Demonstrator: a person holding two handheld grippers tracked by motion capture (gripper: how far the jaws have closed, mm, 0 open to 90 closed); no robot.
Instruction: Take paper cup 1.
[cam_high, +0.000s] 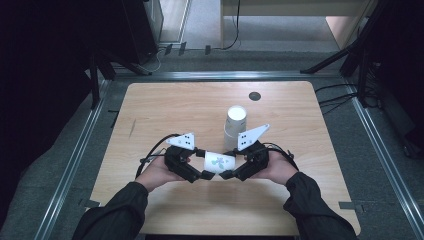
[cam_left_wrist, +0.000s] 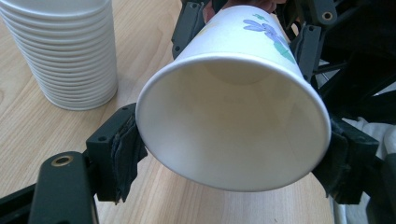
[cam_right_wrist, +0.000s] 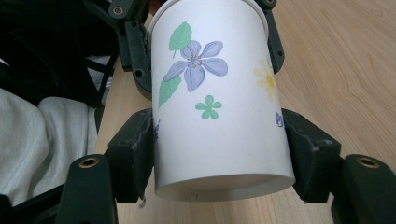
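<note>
One flowered paper cup (cam_high: 219, 161) is lying on its side in the air just above the wooden table (cam_high: 165, 107), long axis running nine to three o'clock. Its open mouth is facing the left gripper (cam_high: 206, 175), whose jaws are clasping the rim; the right gripper (cam_high: 226, 174) is gripping the base. One stack of cups (cam_high: 235, 126) is standing at twelve o'clock.

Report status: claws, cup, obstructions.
Left claw and right claw both shut on white flower-printed paper cup, held sideways above table. Stack of white paper cups stands just behind.
</note>
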